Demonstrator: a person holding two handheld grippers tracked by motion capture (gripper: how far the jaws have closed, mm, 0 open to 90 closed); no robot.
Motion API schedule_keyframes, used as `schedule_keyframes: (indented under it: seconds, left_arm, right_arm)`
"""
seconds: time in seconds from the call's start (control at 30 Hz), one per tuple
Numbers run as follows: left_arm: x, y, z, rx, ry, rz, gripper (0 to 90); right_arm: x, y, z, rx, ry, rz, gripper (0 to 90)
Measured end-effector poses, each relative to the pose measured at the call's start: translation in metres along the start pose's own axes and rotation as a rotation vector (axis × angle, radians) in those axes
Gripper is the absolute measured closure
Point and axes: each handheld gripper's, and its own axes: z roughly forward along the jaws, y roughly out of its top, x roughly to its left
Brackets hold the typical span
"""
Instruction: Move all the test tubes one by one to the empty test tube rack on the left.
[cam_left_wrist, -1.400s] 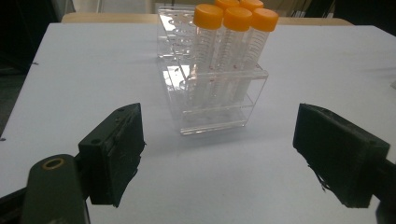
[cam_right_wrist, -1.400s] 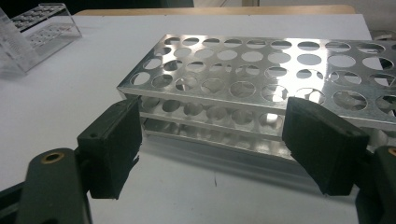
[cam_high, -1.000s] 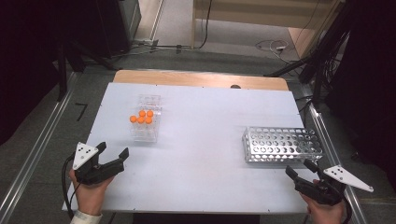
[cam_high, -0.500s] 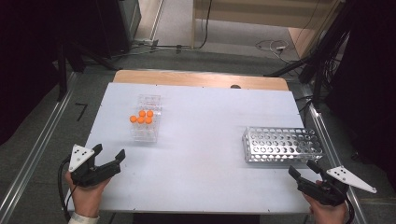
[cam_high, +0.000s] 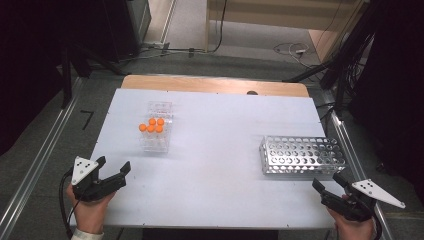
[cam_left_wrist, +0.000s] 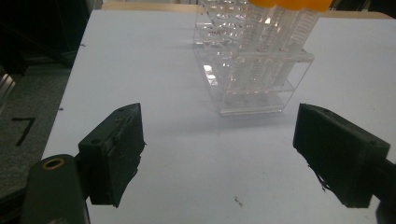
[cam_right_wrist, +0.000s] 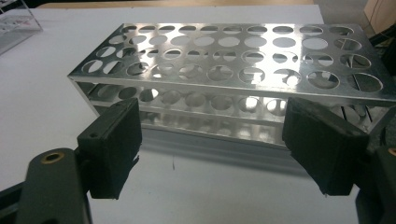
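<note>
A clear plastic rack (cam_high: 156, 128) stands left of centre on the white table (cam_high: 215, 150), holding several orange-capped tubes (cam_high: 152, 125). In the left gripper view that clear rack (cam_left_wrist: 252, 70) stands a short way ahead of the jaws. My left gripper (cam_high: 114, 170) rests open near the table's front left corner, with nothing between its jaws (cam_left_wrist: 219, 158). A metal rack (cam_high: 301, 155) with empty holes sits at the right. My right gripper (cam_high: 330, 181) is open just in front of it, and the metal rack (cam_right_wrist: 233, 70) fills the space ahead of its jaws (cam_right_wrist: 210, 149).
A wooden strip (cam_high: 215, 84) runs along the table's far edge. Metal rails (cam_high: 40, 160) flank the table on both sides. Cables and dark equipment (cam_high: 295, 50) lie on the floor behind.
My left gripper has drawn back a little toward the front left corner. The right gripper has shifted slightly back and right. Both racks stay put.
</note>
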Motion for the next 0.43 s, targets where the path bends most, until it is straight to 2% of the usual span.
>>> schedule_keyframes:
  seconds: [0.43]
  left_arm:
    - [0.0097, -0.0069, 0.0049, 0.038, 0.032, -0.013, 15.9]
  right_arm:
    - [-0.0108, -0.0075, 0.0031, 0.043, -0.063, 0.009, 18.2]
